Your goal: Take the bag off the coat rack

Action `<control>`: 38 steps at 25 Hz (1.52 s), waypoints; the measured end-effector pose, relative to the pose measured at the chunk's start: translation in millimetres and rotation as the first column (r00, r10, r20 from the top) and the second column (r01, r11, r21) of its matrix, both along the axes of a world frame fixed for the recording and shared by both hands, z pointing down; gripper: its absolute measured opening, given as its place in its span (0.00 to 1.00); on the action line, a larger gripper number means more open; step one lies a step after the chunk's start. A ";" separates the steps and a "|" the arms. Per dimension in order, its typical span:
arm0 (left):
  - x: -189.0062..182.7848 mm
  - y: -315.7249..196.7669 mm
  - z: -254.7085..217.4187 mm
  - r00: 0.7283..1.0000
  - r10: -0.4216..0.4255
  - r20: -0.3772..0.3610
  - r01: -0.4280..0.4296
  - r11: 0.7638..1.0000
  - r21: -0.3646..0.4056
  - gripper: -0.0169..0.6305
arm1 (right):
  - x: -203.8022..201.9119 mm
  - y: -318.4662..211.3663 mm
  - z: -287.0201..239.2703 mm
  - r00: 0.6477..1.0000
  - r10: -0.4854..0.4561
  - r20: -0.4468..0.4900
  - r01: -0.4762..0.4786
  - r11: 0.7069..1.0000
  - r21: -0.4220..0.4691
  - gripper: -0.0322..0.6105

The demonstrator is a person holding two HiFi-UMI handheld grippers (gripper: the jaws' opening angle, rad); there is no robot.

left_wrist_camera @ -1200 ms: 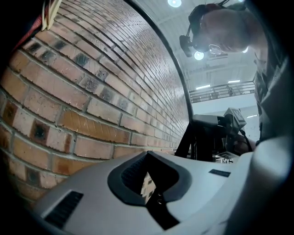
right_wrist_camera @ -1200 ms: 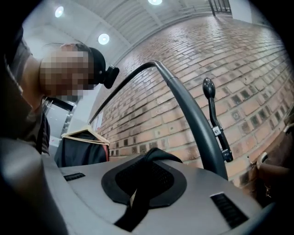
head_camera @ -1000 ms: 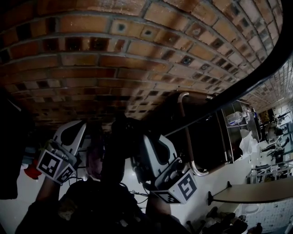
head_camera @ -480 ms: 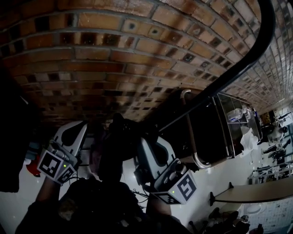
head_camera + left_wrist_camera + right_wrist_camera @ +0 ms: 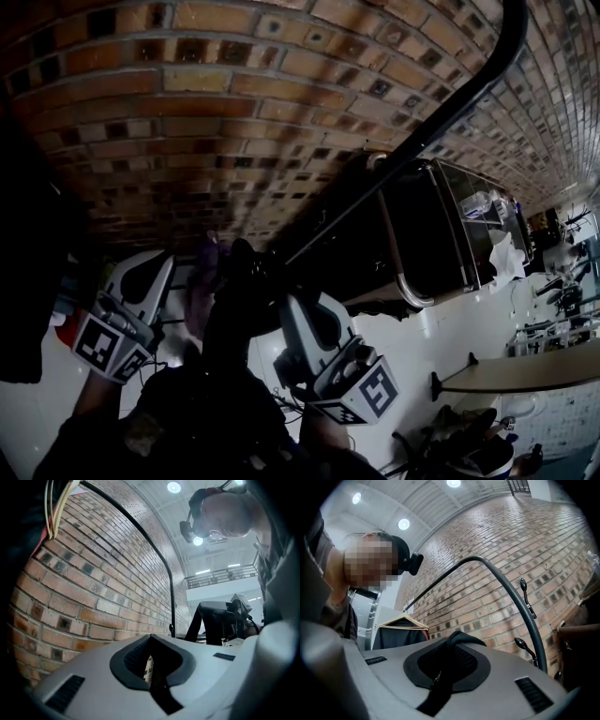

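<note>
In the head view a dark bag (image 5: pixel 234 323) hangs between my two grippers, in front of the brick wall. The coat rack's black curved tube (image 5: pixel 441 117) runs from the top right down towards the bag. My left gripper (image 5: pixel 167 267) is left of the bag. In the left gripper view its jaws (image 5: pixel 152 667) are closed on a black strap (image 5: pixel 161 698). My right gripper (image 5: pixel 281 295) is on the bag's right. In the right gripper view it (image 5: pixel 450 660) is shut on a black strap loop (image 5: pixel 459 639). Most of the bag is lost in shadow.
The brick wall (image 5: pixel 234 112) fills the background. The rack's tube carries hooks (image 5: pixel 525 590), a brown bag (image 5: pixel 581 644) and a wooden hanger with a dark garment (image 5: pixel 401 623). A dark steel-framed cabinet (image 5: pixel 441 244) stands at right, a round table (image 5: pixel 525 380) beyond it.
The rack's tube and the cabinet have shifted up and right in the head view. Both grippers keep their hold, with the bag still between them at the bottom of the frame.
</note>
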State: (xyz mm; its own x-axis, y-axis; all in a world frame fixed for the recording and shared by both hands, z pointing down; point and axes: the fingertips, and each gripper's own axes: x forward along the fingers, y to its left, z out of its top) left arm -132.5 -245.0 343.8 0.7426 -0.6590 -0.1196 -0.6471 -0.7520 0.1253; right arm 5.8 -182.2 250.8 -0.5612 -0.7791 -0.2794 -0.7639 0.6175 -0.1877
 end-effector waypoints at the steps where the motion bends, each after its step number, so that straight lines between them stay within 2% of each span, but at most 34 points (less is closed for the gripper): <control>1: 0.4 5.6 0.4 1.000 0.006 0.001 -0.006 1.000 -0.002 0.08 | 1.2 5.4 2.3 1.000 0.010 0.004 -0.009 1.000 -0.011 0.10; 10: 25.8 63.9 -2.9 0.999 0.045 0.028 -0.045 0.999 0.015 0.08 | 33.5 64.8 14.1 0.996 0.089 0.006 -0.089 0.996 -0.019 0.10; 20: 72.9 168.6 -15.1 0.999 0.033 0.031 -0.033 0.999 0.021 0.08 | 84.2 159.7 33.6 0.996 0.088 0.028 -0.086 0.994 -0.071 0.10; 24: 83.6 207.8 -17.5 0.999 0.004 0.041 -0.005 0.999 0.036 0.08 | 99.0 196.5 41.4 0.996 0.089 0.017 -0.087 0.991 -0.098 0.10; 31: 100.4 270.4 -10.6 0.999 -0.008 0.051 0.008 1.000 0.011 0.08 | 117.2 252.6 61.4 0.997 0.077 0.025 -0.071 0.982 -0.176 0.10; 38: 111.2 312.6 -7.4 0.998 -0.018 0.066 0.017 1.000 0.012 0.08 | 132.0 291.9 68.8 0.997 0.071 0.031 -0.064 0.981 -0.185 0.10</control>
